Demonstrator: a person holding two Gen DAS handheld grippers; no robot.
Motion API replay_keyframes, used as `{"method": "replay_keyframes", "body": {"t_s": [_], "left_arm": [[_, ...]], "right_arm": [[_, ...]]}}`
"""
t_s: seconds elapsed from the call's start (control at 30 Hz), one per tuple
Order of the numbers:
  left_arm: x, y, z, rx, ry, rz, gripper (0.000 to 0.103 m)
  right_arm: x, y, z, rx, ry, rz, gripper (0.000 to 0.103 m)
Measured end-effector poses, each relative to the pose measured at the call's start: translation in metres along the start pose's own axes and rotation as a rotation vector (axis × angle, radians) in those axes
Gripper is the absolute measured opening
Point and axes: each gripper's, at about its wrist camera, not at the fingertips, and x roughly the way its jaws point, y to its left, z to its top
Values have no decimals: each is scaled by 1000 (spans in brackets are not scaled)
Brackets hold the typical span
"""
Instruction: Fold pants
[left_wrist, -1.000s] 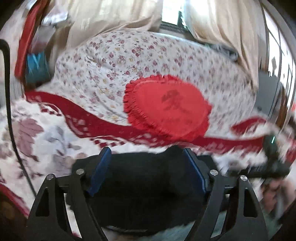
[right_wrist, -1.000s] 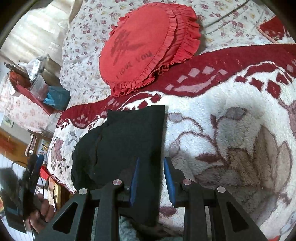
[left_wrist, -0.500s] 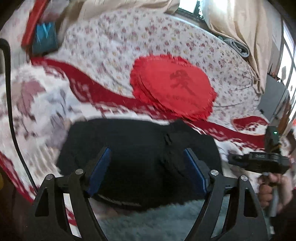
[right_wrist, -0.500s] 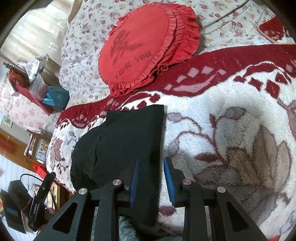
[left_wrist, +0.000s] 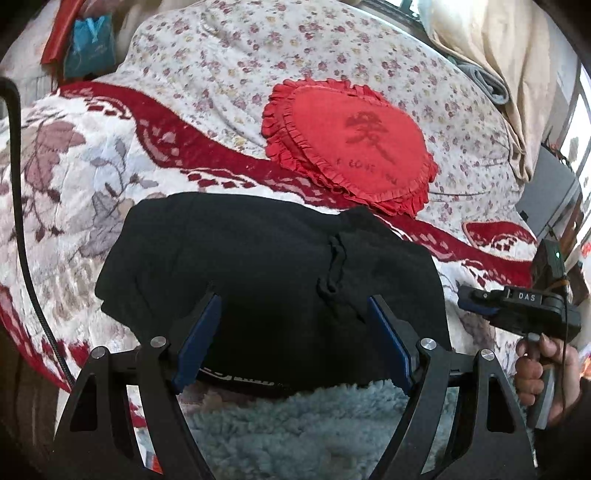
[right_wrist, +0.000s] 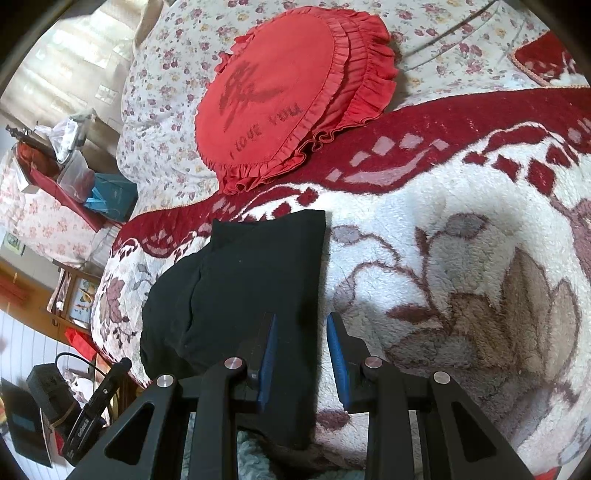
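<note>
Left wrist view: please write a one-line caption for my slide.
Open left gripper hovers over folded black pants on a floral blanket, near a red ruffled cushion.

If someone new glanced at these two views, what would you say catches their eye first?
Probably the red heart-shaped cushion with its ruffled edge, lying on the floral bedspread at the far side. Next, the black pants, folded into a dark block on the red-and-white fleece blanket nearer the cameras, with the left tool wide open over them.
</note>
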Motion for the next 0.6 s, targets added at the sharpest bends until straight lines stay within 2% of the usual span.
{"method": "replay_keyframes", "body": {"t_s": [0.27, 0.47, 0.6], "left_arm": [[-6, 4, -1, -21, -11, -4, 80], [-10, 22, -8, -109, -5, -61, 80], [-10, 18, -7, -99, 0, -54, 80]], "right_arm": [[1, -1, 0, 1, -1, 1, 27], [0, 0, 0, 0, 1, 4, 27], [-1, 0, 0, 4, -2, 5, 27]]}}
